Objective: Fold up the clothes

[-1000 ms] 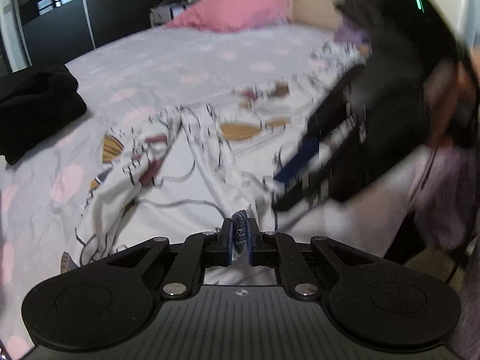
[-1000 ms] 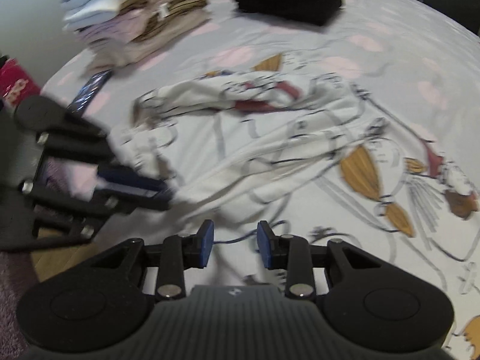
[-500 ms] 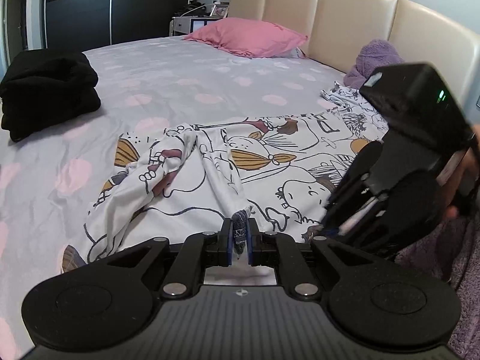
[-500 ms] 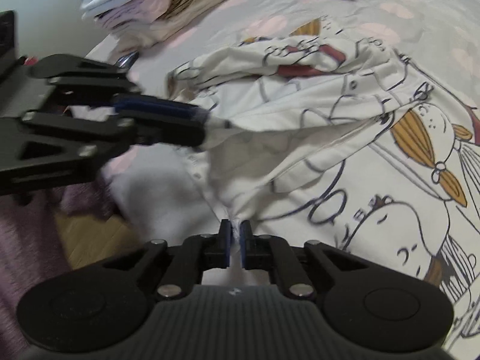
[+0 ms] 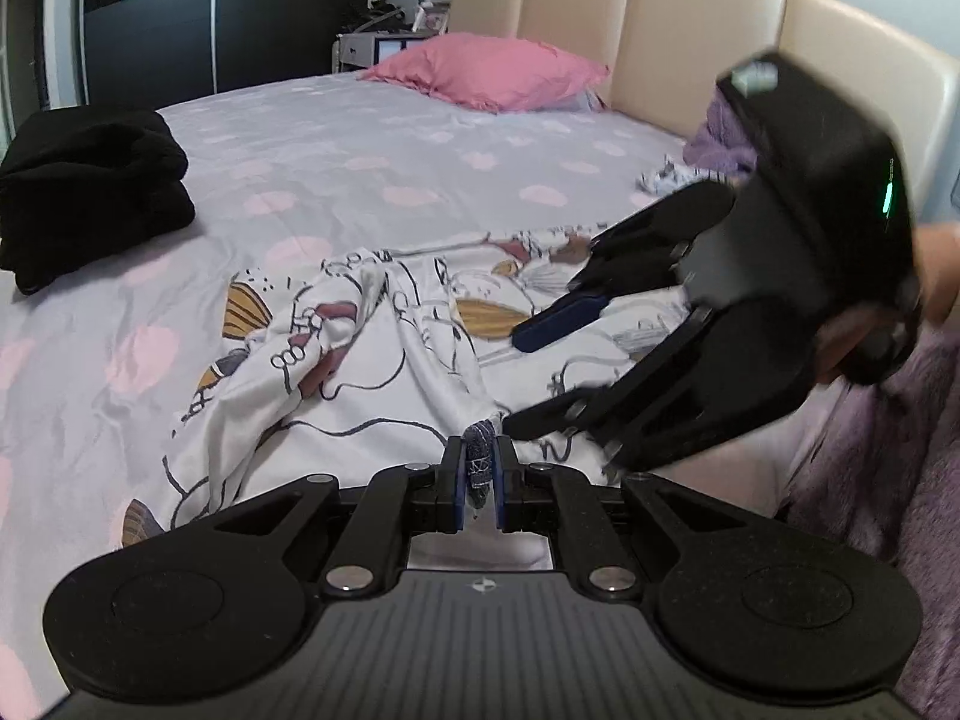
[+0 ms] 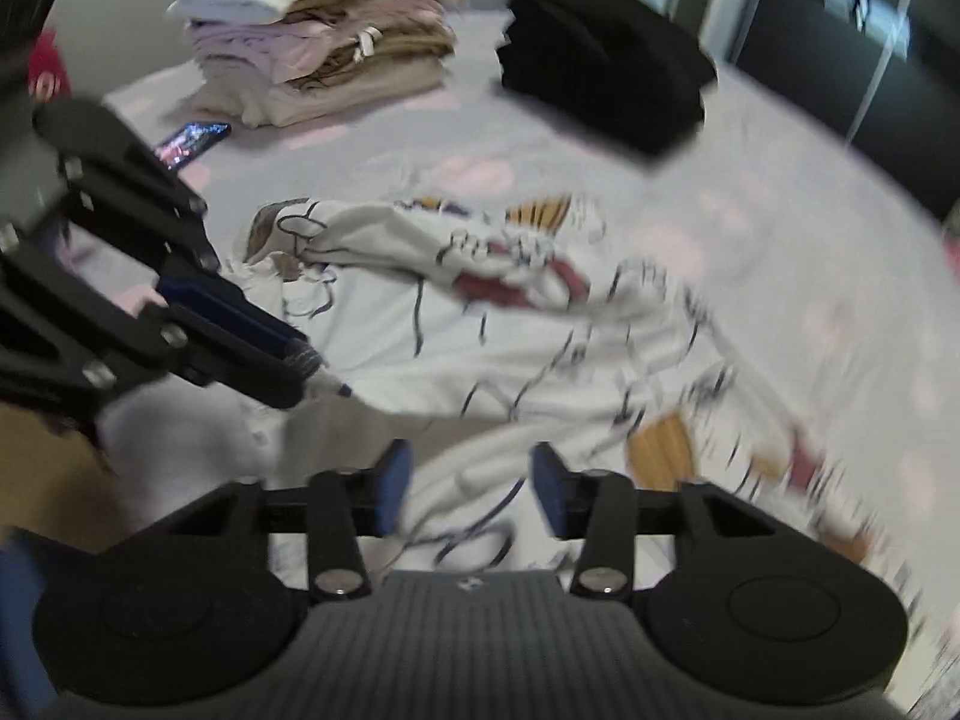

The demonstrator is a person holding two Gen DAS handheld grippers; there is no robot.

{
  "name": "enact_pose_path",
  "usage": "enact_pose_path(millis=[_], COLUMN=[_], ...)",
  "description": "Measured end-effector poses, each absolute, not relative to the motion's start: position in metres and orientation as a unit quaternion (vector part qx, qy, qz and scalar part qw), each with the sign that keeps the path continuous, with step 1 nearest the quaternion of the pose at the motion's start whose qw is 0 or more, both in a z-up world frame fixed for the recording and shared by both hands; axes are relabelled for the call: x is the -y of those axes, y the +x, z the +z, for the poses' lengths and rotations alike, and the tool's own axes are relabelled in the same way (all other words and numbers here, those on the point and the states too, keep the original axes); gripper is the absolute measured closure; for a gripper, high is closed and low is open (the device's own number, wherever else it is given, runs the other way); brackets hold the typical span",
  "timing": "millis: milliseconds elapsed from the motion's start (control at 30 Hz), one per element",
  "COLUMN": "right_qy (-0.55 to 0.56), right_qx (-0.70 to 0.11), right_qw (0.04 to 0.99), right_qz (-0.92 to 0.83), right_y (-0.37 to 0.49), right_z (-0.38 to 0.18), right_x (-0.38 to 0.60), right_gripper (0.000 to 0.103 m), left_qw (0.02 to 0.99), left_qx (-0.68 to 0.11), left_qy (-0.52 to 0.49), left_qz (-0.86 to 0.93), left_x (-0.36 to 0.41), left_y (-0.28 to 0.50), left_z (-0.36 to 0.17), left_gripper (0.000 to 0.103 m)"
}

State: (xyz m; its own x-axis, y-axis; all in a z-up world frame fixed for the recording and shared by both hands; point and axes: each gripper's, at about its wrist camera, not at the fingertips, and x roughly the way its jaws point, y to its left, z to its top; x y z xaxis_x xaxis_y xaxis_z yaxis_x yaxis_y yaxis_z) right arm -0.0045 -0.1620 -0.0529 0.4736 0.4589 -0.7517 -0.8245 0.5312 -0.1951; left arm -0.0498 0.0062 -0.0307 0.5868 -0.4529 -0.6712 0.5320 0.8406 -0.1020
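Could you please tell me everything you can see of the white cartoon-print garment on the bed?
The white cartoon-print garment is soft fabric with black-outlined figures and orange and maroon patches. It lies crumpled and unfolded on the grey spotted bedsheet. The left hand-held gripper pinches its dark-trimmed edge; the right hand-held gripper, its jaws just opened, grips nothing.

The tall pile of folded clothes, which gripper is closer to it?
Left. In the right wrist view the left gripper, shut on the cartoon shirt, sits just in front of the pile of folded clothes; the open right gripper is further back, over the shirt.
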Motion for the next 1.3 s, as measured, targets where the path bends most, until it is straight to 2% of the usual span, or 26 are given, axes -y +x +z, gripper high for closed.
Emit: enact_pose_path(millis=[133, 233, 333, 400, 433, 600, 633, 867, 1100, 1133, 1167, 1200, 1267, 1300], right_qy=[-0.336, -0.374, -0.399, -0.408, -0.411, -0.435, -0.435, -0.43, -0.415, -0.406, -0.397, -0.383, -0.353, -0.342], right_qx=[-0.288, -0.261, -0.236, -0.228, -0.226, -0.256, -0.266, -0.338, -0.366, -0.366, -0.366, -0.364, -0.358, -0.355], right_qw=[0.812, 0.806, 0.8, 0.796, 0.795, 0.783, 0.781, 0.756, 0.763, 0.769, 0.774, 0.779, 0.789, 0.789], right_qz=[0.38, 0.376, 0.38, 0.384, 0.385, 0.364, 0.361, 0.359, 0.333, 0.332, 0.33, 0.337, 0.354, 0.368], right_y=[0.002, 0.008, 0.011, 0.01, 0.009, 0.01, 0.011, 0.023, 0.03, 0.031, 0.032, 0.03, 0.027, 0.023], right_z=[-0.063, -0.07, -0.072, -0.07, -0.069, -0.055, -0.057, -0.089, -0.074, -0.069, -0.064, -0.059, -0.049, -0.045], right_x=[0.15, 0.146, 0.145, 0.144, 0.144, 0.157, 0.159, 0.159, 0.166, 0.167, 0.167, 0.168, 0.168, 0.167], right_gripper=[0.052, 0.062, 0.078, 0.099, 0.101, 0.102, 0.102, 0.102, 0.099, 0.099, 0.099, 0.098, 0.097, 0.097], left_qw=[0.891, 0.89, 0.889, 0.888, 0.887, 0.874, 0.869, 0.838, 0.868, 0.875, 0.883, 0.89, 0.901, 0.902], left_qx=[-0.356, -0.357, -0.359, -0.36, -0.36, -0.37, -0.375, -0.424, -0.401, -0.395, -0.389, -0.385, -0.384, -0.39], left_qy=[0.038, 0.04, 0.042, 0.045, 0.047, 0.069, 0.074, 0.121, 0.103, 0.1, 0.098, 0.096, 0.087, 0.078], left_qz=[-0.278, -0.28, -0.282, -0.283, -0.284, -0.307, -0.314, -0.321, -0.273, -0.26, -0.244, -0.225, -0.182, -0.166], left_x=[-0.012, -0.013, -0.013, -0.012, -0.012, -0.003, 0.002, 0.027, -0.007, -0.014, -0.022, -0.031, -0.048, -0.057], left_y=[-0.049, -0.05, -0.051, -0.051, -0.051, -0.056, -0.057, -0.056, -0.048, -0.044, -0.04, -0.034, -0.022, -0.015], left_z=[-0.027, -0.026, -0.027, -0.027, -0.027, -0.029, -0.032, -0.068, -0.038, -0.031, -0.026, -0.022, -0.017, -0.017], left_gripper=[0.097, 0.097, 0.097, 0.097, 0.097, 0.098, 0.102, 0.103, 0.102, 0.1, 0.092, 0.08, 0.071, 0.071])
